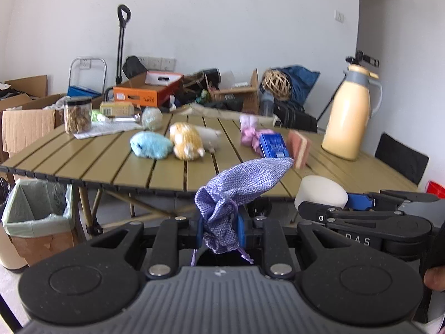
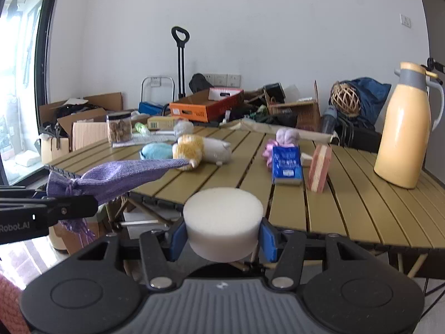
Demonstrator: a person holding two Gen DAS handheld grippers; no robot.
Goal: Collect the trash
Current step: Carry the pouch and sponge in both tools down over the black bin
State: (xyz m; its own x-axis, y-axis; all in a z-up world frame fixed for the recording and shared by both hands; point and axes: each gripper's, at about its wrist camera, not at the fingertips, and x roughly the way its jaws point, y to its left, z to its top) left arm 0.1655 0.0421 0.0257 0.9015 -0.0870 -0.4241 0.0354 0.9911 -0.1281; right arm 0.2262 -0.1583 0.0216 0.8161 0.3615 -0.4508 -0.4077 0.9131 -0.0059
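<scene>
Pouch pinched in left fingers; foam disc between right fingers.

Left tool pinching purple pouch, slatted table

My two wrist views sit close off the slatted table's near edge, facing the wall, sharing its clutter.

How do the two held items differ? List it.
The purple pouch is soft woven cloth, cinched with a drawstring; the white foam disc is a smooth, squat cylinder. The left gripper is shut tight on the pouch's gathered neck; the right gripper clamps the disc's sides, jaws wider. The pouch juts forward; the disc sits flat. Both are held off the table.
</scene>
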